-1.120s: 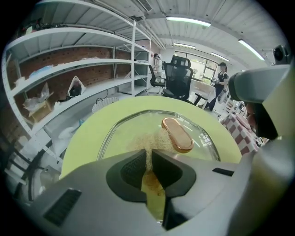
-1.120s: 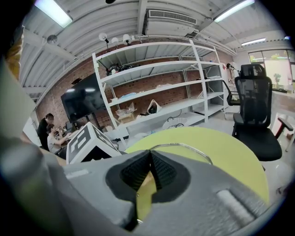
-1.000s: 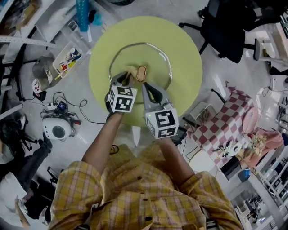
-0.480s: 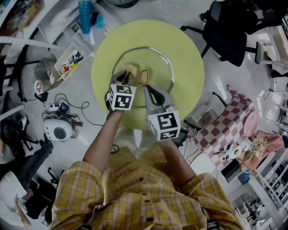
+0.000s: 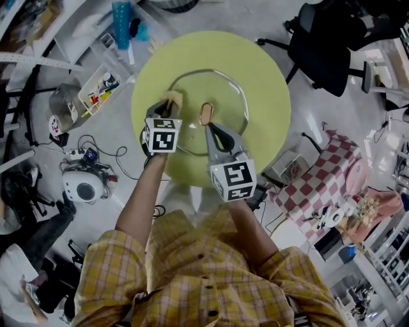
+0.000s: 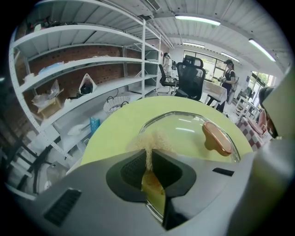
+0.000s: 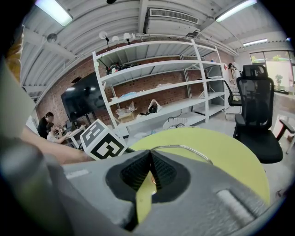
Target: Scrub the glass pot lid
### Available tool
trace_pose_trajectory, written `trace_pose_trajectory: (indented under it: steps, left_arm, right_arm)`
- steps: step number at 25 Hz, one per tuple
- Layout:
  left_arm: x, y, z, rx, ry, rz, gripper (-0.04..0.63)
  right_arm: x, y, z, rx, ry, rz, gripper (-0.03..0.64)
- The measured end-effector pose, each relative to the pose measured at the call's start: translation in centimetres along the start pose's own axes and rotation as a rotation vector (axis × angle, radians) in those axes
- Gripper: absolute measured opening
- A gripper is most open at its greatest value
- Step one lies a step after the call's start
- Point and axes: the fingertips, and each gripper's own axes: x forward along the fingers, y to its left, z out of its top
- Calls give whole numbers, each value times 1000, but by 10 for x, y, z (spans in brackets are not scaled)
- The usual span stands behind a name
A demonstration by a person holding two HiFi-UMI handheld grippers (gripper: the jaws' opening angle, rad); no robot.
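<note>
The glass pot lid (image 5: 223, 96) with a metal rim lies flat on the round yellow-green table (image 5: 268, 76). Its copper-coloured handle (image 5: 206, 113) sits at the centre. My left gripper (image 5: 168, 106) is shut on a tan fuzzy scrubber (image 5: 172, 98), which rests at the lid's left rim. In the left gripper view the scrubber (image 6: 152, 139) pokes out past the shut left gripper (image 6: 148, 159), with the lid (image 6: 184, 131) and handle (image 6: 216, 138) just beyond. My right gripper (image 5: 208, 129) is shut at the near end of the handle. In the right gripper view a copper glint shows between the jaws of the right gripper (image 7: 150, 173).
A black office chair (image 5: 326, 38) stands at the table's far right. On the floor to the left are a clear bin of small items (image 5: 99, 85), a blue bottle (image 5: 118, 18), cables and a white round device (image 5: 83, 184). A checkered cloth (image 5: 319, 175) lies right. Shelving (image 6: 92, 69) rises beyond the table.
My left gripper has slid left with the scrubber, from beside the handle out to the lid's left rim. The right gripper has stayed at the handle.
</note>
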Motion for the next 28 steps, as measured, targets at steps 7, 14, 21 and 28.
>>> trace_pose_trajectory:
  steps: [7,14,21,28]
  left_arm:
    - [-4,21,-3,-54,8,7,41]
    - [-2,26,-1,-54,14,25,41]
    - [8,26,9,-45,10,27,40]
    - [19,26,21,-23,3,29,41]
  right_arm:
    - [0,-2,0,2,2,-6,-3]
    - [-1,-5,1,6,4,-14,-3]
    - [1,-9,-1,11,6,-21,-3]
    - [4,-9,-2,13,10,-20,-3]
